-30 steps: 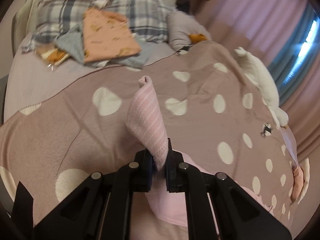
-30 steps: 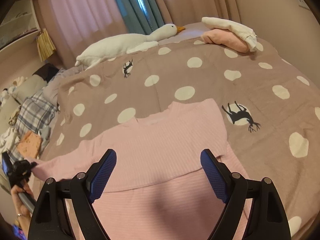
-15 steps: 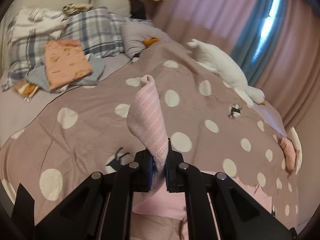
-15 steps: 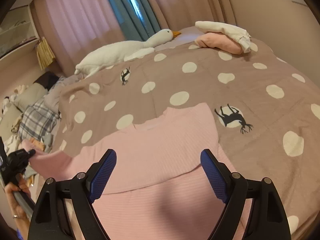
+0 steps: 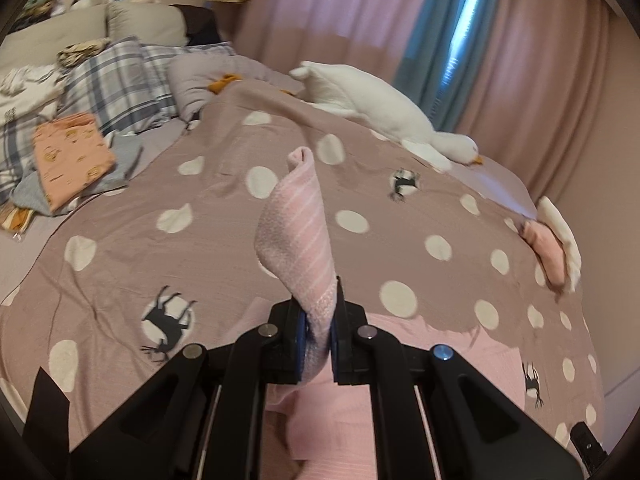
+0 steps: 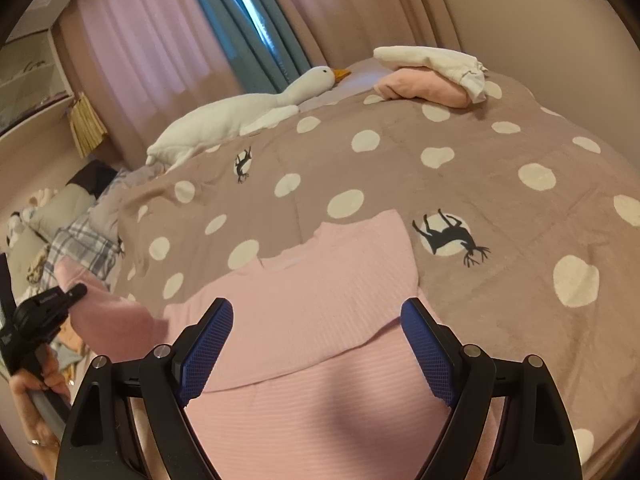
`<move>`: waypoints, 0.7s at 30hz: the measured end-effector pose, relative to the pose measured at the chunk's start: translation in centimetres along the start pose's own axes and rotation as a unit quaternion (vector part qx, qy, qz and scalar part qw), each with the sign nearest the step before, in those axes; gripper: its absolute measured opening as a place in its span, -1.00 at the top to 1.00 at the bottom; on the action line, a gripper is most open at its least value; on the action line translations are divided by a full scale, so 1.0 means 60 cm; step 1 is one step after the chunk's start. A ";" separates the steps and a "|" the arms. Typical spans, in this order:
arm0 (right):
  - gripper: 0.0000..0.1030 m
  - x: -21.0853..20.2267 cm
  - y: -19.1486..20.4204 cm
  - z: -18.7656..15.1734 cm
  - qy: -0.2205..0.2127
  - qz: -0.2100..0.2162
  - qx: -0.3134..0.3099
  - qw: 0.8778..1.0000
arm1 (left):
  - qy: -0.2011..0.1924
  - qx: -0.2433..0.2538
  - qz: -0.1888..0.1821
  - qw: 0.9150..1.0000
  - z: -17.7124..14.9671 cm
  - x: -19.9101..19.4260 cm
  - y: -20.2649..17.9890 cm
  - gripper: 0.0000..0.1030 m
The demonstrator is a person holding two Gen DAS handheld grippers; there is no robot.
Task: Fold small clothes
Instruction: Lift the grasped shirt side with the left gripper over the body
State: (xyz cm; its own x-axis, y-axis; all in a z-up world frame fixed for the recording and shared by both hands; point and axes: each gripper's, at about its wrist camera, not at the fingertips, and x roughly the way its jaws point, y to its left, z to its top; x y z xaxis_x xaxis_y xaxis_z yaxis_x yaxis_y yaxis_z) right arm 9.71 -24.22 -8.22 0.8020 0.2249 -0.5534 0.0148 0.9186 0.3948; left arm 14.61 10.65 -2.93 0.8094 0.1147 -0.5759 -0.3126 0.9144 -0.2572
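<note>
A small pink ribbed sweater [image 6: 320,312] lies on the spotted brown bedspread [image 6: 500,152], its lower part folded up over the body. My left gripper [image 5: 319,336] is shut on the end of the sweater's sleeve [image 5: 298,232], which stands up in front of the camera. In the right wrist view that left gripper [image 6: 74,294] shows at the left edge, lifting the sleeve [image 6: 104,316] off the bed. My right gripper [image 6: 316,344] hovers open over the sweater's body, nothing between its blue pads [image 6: 208,348].
A white goose plush [image 6: 240,116] lies along the far side of the bed. Folded pink and white clothes [image 6: 432,76] are stacked at the far right corner. An orange folded garment [image 5: 70,156] and plaid pillows [image 5: 116,84] sit at the bed's head. Curtains hang behind.
My left gripper, still shut on the sleeve, has carried it up and inward toward the sweater's body and rolled. The right gripper has barely shifted and stays open.
</note>
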 end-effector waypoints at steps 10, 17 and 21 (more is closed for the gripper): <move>-0.66 -0.010 -0.025 -0.001 -0.004 -0.004 0.019 1.000 | 0.021 0.042 -0.030 0.998 -0.032 0.008 -0.074 0.83; -0.66 -0.012 -0.036 -0.001 -0.005 -0.005 0.029 1.000 | 0.039 0.069 -0.041 0.996 -0.060 0.023 -0.112 0.83; -0.66 -0.012 -0.042 -0.001 -0.003 -0.005 0.033 0.999 | 0.054 0.081 -0.048 0.994 -0.079 0.035 -0.133 0.83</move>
State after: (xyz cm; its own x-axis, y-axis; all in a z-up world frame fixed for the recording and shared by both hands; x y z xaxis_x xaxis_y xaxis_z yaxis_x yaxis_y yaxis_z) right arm 9.09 -26.70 -8.86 0.8056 0.2140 -0.5524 0.0613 0.8973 0.4371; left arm 16.43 1.73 -5.76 0.7709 -0.0111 -0.6368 -0.1453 0.9704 -0.1928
